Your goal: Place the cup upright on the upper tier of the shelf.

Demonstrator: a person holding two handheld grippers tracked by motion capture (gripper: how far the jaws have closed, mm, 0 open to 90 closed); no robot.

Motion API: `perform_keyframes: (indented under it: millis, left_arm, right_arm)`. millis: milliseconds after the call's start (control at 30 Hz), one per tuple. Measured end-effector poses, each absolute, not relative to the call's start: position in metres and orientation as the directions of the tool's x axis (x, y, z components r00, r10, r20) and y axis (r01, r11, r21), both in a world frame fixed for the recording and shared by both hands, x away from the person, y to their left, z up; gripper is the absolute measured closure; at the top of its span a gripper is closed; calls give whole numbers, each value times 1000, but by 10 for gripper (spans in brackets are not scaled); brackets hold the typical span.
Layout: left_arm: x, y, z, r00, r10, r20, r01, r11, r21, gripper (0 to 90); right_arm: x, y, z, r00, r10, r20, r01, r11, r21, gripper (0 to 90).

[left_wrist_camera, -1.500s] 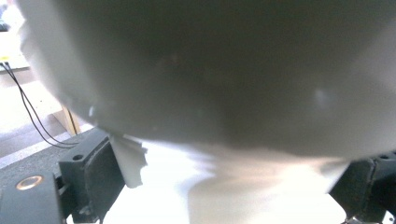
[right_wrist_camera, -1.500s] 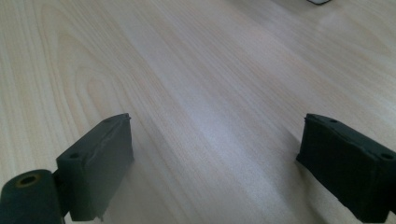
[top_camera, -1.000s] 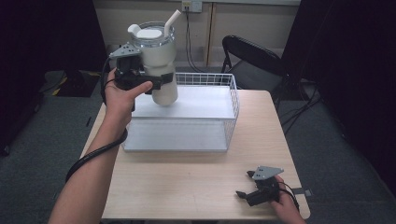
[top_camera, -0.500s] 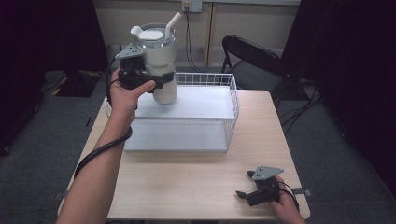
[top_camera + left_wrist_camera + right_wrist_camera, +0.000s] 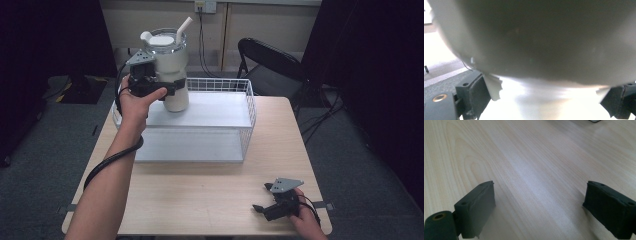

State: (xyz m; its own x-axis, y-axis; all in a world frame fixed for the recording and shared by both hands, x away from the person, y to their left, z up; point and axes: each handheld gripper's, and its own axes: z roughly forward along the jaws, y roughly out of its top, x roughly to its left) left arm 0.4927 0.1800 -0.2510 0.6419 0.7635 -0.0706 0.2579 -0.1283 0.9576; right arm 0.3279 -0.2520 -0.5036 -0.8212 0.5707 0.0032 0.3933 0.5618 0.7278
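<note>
Overhead, tumbler (image 5: 168, 75) in left gripper (image 5: 170, 90).

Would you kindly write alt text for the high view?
A left gripper holds a white tumbler with a straw above a wire basket on a wooden table. The right gripper rests open near the table's front edge.

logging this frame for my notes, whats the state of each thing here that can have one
large white tumbler with clear lid and white straw: upright, lid on, held above the basket
white wire basket: upright on the table, nothing inside
left gripper: shut on the tumbler's lower body
right gripper: open, holding nothing, low over the light wooden table
black folding chair: unfolded, nobody on it
</note>
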Motion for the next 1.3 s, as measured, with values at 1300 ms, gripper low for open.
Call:
perform_keyframes:
  millis: [1300]
  left_arm:
    - [485, 183, -273, 623, 782, -39, 257, -158, 953, 97]
  right_arm:
    - [328, -252, -504, -821, 571, 3, 393, 560, 729, 89]
